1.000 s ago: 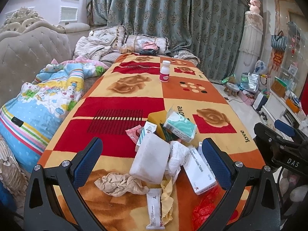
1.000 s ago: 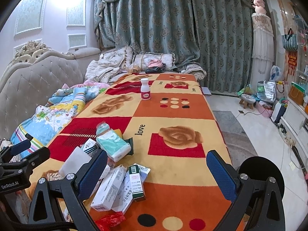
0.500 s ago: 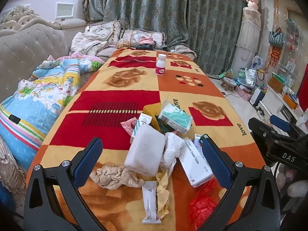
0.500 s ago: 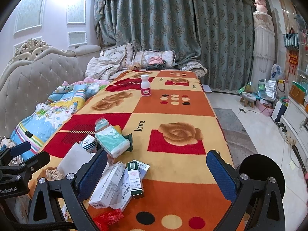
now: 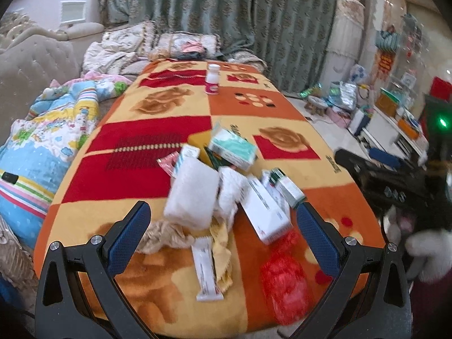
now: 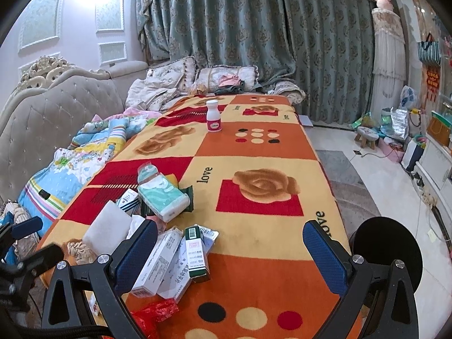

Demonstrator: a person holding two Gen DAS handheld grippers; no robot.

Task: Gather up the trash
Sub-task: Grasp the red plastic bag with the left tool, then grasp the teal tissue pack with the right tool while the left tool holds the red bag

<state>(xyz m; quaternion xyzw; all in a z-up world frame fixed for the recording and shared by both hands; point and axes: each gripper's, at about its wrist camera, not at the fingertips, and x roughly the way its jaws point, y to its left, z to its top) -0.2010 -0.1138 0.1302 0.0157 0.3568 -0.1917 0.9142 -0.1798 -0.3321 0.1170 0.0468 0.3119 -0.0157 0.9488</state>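
**A:** Several light scraps make up the trash, all heaped at the near end of the blanket-covered tabletop (image 5: 169, 130): a white foam block (image 5: 195, 195), a crumpled beige paper wad (image 5: 163, 236), a white cardboard medicine box (image 5: 264, 210), a green-and-white carton (image 6: 196, 254), a teal tissue pack (image 6: 161, 196), a long white sachet (image 5: 206, 268) and a crinkled red plastic wrapper (image 5: 284, 268).

**B:** How would they handle?

**A:** Nearly weightless, I judge. The paper wad and wrapper are soft and will crush; pinch them through the bulk. The boxes are stiff but thin-walled, so take them across the narrow sides. The foam block is springy; grip its short width. The sachet looks slick and lies flat, so an edge pinch may slip.

**B:** And the grippers?

**A:** The left hand-held gripper (image 5: 223, 237) hangs over the heap, angled down at the foam and paper, fingers spread wide and holding nothing. The right hand-held gripper (image 6: 230, 252) sits to the right of the pile, level along the tabletop, equally wide apart and empty, its left pad near the cartons.

**B:** Anything to leave?

**A:** The white bottle with a pink label (image 6: 213, 120) stands upright, well apart at the far end; whether it counts as trash I cannot tell.
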